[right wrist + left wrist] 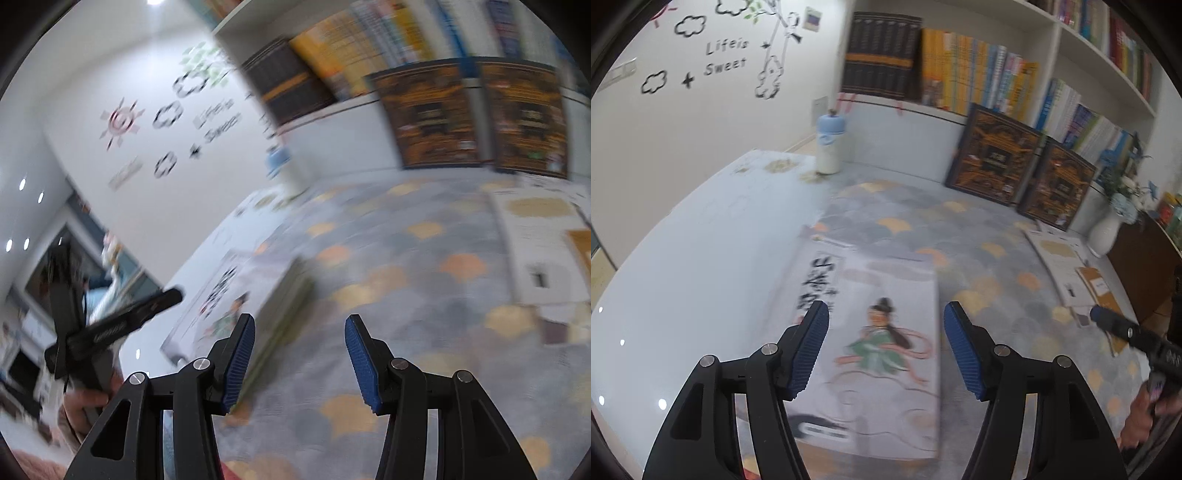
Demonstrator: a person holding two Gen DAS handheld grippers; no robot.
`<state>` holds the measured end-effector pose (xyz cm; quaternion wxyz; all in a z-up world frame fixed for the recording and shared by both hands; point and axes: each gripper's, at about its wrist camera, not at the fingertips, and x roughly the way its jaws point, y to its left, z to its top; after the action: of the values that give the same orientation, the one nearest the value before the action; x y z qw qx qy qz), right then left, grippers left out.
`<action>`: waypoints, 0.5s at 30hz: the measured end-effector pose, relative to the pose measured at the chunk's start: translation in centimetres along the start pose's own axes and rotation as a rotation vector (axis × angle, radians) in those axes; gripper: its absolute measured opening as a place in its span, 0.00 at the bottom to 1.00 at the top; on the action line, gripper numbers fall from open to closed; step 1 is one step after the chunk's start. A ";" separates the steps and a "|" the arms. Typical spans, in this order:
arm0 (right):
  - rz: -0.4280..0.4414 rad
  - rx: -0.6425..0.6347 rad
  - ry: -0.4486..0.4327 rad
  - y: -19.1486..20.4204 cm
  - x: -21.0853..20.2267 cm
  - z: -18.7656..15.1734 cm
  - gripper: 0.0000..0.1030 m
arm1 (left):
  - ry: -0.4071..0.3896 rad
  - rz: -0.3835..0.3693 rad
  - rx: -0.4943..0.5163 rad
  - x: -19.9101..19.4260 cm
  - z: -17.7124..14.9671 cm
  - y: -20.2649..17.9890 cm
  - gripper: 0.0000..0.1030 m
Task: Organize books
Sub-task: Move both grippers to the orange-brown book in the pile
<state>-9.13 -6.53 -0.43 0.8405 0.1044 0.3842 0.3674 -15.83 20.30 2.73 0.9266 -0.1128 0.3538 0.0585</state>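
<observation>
A thick white book (871, 343) with a green-robed figure on its cover lies flat on the patterned mat (979, 236). My left gripper (886, 317) hovers just above it, open, its blue pads (812, 343) standing apart from the cover. The right wrist view is blurred. There my right gripper (299, 332) is open over bare mat (424, 288), with the same book (236, 295) just to its left and nothing between its fingers. Each view shows the other gripper from the side, the right gripper (1108, 321) and the left gripper (162, 299), with a hand below it.
Two dark ornate books (993, 162) (1060, 184) lean against the bookshelf base. Flat white and brown books (1067, 266) lie on the mat at right, near a white vase (1106, 232). A blue-capped bottle (829, 147) stands at the back left. The shelf (960, 74) holds rows of upright books.
</observation>
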 end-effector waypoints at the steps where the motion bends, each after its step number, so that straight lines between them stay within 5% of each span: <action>1: -0.013 0.014 -0.017 -1.0 -1.0 0.1 0.48 | 0.002 -0.010 0.004 -0.1 0.2 -0.5 0.61; 10: -0.163 0.120 -0.169 -11.3 -11.1 3.0 0.48 | -0.084 -0.154 0.106 -1.3 7.4 -9.7 0.61; 15: -0.347 0.216 -0.189 -19.8 -15.4 3.3 0.51 | -0.023 -0.299 0.146 3.2 6.0 -17.6 0.61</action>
<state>-2.81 -30.91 1.50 0.9073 0.1604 0.3531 0.1627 -6.26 4.83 7.84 0.9347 -0.0958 0.3259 -0.1045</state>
